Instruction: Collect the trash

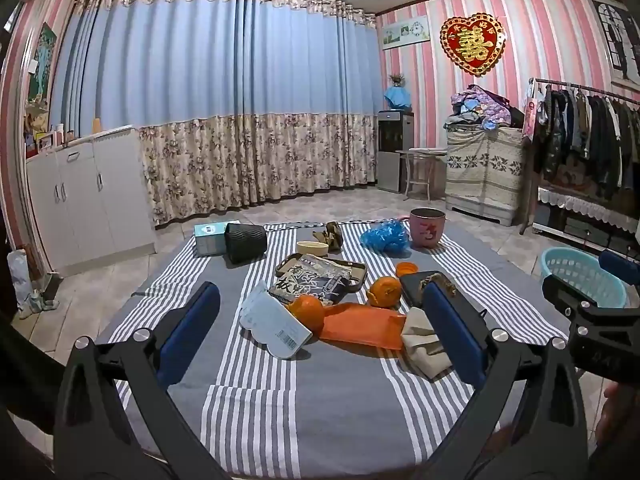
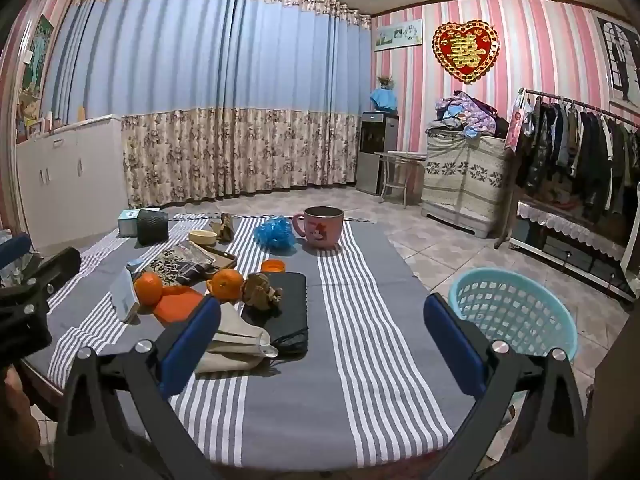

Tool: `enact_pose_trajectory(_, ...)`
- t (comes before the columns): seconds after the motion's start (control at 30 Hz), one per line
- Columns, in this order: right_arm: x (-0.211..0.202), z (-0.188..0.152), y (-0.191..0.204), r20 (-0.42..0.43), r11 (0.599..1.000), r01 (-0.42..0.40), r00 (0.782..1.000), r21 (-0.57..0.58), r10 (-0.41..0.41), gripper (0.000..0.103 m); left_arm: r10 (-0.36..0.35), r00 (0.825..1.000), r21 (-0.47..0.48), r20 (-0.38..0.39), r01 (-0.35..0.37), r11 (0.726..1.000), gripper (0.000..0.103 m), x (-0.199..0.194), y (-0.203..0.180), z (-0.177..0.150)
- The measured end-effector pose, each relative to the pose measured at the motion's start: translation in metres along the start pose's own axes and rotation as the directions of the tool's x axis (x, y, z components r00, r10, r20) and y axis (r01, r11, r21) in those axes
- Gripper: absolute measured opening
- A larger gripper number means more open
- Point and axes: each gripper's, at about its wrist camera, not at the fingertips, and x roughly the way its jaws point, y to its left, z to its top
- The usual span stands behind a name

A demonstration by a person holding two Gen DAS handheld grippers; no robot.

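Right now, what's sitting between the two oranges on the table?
An orange packet lies flat between the two oranges, clearest in the left wrist view.

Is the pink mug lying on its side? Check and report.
No, the pink mug stands upright on the striped cloth, its open rim facing up, beside the blue plastic wad.
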Motion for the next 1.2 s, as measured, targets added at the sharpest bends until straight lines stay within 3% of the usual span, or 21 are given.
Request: enact_pose_trajectory(1.2,-0.002,-0.004,-0.004,0.001,0.999,0.034,0.999,0.003,-0.034,0.099,-0.012,1.000,-0.009,-0.006,0.012,1.000,0.098,-0.002,0.006,0.000)
